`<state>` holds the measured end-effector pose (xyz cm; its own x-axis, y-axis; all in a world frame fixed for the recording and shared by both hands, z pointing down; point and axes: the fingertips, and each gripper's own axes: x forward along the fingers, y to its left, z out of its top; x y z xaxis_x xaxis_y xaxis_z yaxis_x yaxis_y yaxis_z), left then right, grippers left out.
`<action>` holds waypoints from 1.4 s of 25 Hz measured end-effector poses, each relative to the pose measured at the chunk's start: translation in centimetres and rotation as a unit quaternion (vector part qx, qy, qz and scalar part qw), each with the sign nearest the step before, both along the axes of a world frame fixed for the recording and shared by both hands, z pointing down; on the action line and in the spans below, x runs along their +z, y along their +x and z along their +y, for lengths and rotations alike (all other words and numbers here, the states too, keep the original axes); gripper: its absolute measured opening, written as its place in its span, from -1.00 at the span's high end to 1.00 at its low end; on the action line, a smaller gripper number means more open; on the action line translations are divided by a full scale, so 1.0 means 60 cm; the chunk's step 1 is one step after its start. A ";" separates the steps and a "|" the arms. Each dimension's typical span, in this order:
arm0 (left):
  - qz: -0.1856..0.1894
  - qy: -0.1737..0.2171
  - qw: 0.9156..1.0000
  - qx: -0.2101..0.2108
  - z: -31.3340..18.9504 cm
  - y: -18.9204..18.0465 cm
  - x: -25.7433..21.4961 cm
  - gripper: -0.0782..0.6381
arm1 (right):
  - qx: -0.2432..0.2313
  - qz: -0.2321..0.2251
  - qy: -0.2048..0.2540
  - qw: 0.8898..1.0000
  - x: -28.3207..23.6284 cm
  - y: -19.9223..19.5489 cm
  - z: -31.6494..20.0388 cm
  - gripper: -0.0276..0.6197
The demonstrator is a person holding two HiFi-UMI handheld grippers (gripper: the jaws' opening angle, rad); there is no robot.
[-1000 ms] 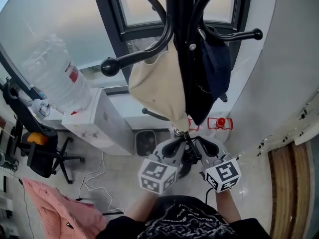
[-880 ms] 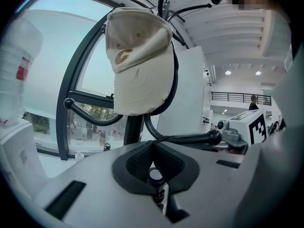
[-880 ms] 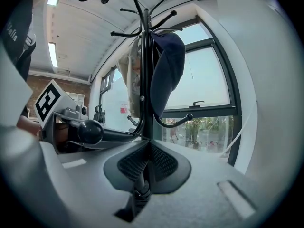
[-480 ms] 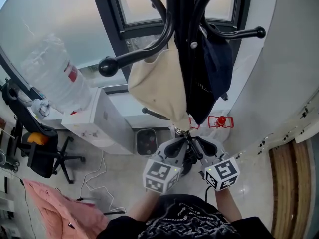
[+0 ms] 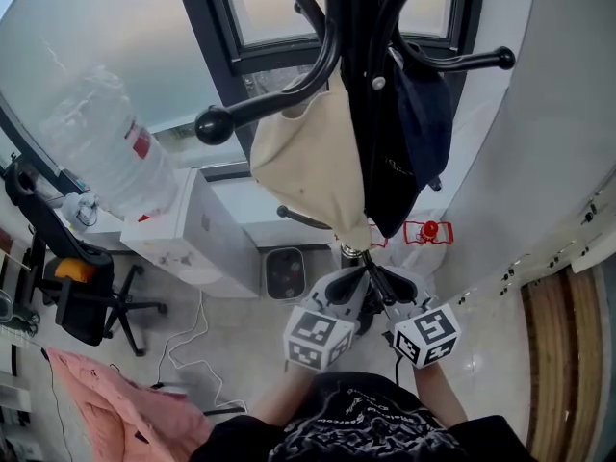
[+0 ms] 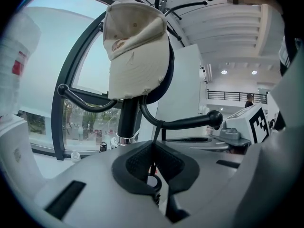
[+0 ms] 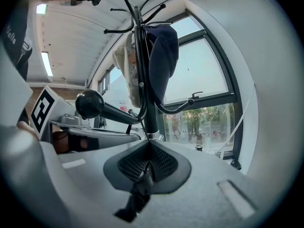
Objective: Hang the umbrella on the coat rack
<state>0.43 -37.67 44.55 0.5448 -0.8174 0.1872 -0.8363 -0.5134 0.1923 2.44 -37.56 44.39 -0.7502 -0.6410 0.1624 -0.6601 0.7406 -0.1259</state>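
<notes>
The black coat rack (image 5: 358, 85) stands right in front of me, with a low ball-tipped hook (image 6: 215, 119) reaching toward me between the grippers. My left gripper (image 6: 153, 148) is shut on the umbrella's thin black strap (image 6: 156, 132), which runs up to that hook's arm. My right gripper (image 7: 149, 148) is shut on the same strap (image 7: 140, 127), beside the hook's ball (image 7: 89, 103). A dark part of the umbrella (image 7: 137, 194) hangs under the right jaws. In the head view both grippers, left (image 5: 342, 285) and right (image 5: 397, 287), meet at the pole's foot; most of the umbrella is hidden.
A beige bag (image 5: 313, 166) and a dark cap (image 5: 414, 128) hang on the rack. Behind it is a window (image 5: 279, 8); a white wall (image 5: 549, 133) curves at the right. A water dispenser (image 5: 183, 239), an office chair (image 5: 77, 287) and a pink cloth (image 5: 106, 402) lie left.
Both grippers stay shut on the strap. The right gripper has sunk a little and rolled slightly; the left has hardly moved.
</notes>
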 end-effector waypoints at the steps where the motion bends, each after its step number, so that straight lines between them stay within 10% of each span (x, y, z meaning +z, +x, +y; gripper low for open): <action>1: 0.002 -0.001 1.000 0.001 0.001 0.001 0.002 0.76 | 0.000 0.001 -0.001 1.000 0.002 -0.001 0.001 0.89; 25: 0.066 0.000 0.998 -0.014 0.018 -0.016 0.007 0.54 | -0.005 -0.060 -0.048 0.997 0.014 -0.005 0.015 0.87; 35: 0.073 -0.010 0.997 0.000 0.043 -0.014 0.012 0.38 | 0.021 -0.071 -0.052 0.996 0.013 0.024 0.028 0.44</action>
